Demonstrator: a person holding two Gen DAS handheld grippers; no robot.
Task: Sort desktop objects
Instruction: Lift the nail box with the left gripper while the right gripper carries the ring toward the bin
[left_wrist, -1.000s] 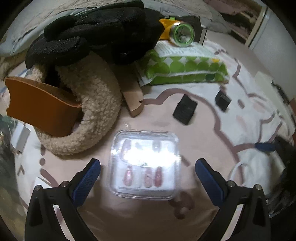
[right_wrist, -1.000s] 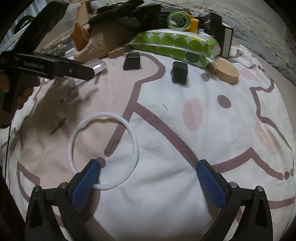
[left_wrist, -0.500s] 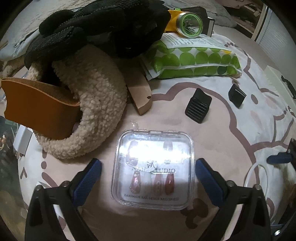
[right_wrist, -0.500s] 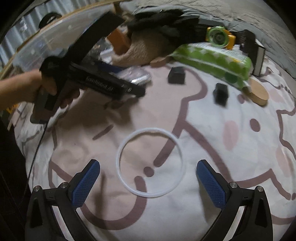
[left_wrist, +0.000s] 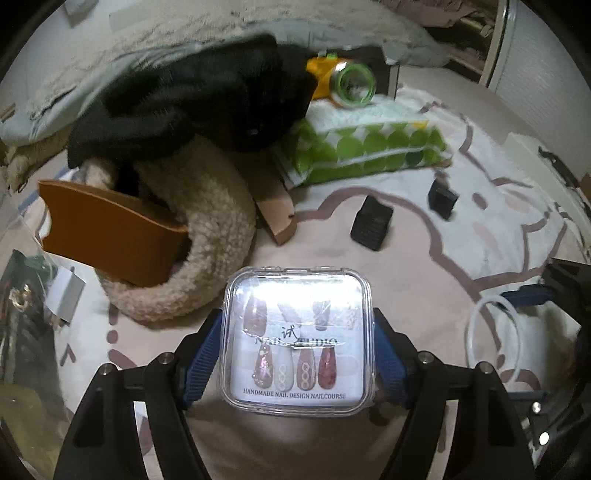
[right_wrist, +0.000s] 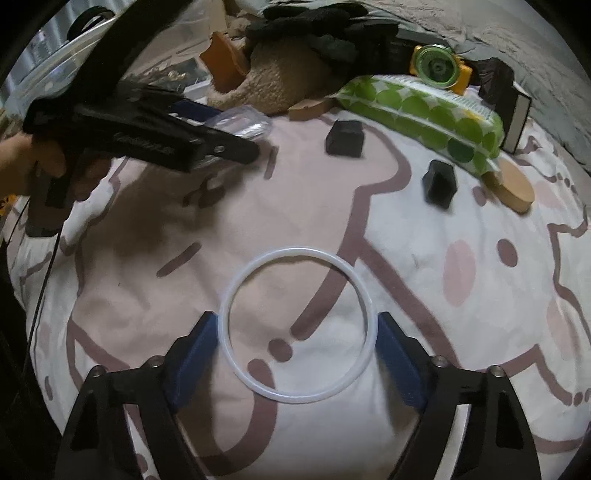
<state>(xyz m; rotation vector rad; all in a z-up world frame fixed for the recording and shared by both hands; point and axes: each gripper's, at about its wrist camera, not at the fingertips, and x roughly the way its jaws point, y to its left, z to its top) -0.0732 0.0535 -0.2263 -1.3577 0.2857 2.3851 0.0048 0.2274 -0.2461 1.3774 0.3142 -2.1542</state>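
Note:
A clear plastic nail box with pink false nails sits between the blue pads of my left gripper. The jaws are closing and both pads lie against the box's sides. From the right wrist view, that left gripper is held by a hand at the left, with the box at its tip. A thin white ring lies flat on the patterned cloth. My right gripper straddles the ring, its jaws closing, and each pad meets the ring's outer edge.
Behind stand a beige fleece slipper with a brown leather piece, black gloves, a green dotted pouch, a yellow-green round thing, a wooden block and two small black blocks.
Both grippers have narrowed from wide open. The left pads have come in against the nail box, which looms larger. The right gripper shifted left until the ring sat centred between its pads.

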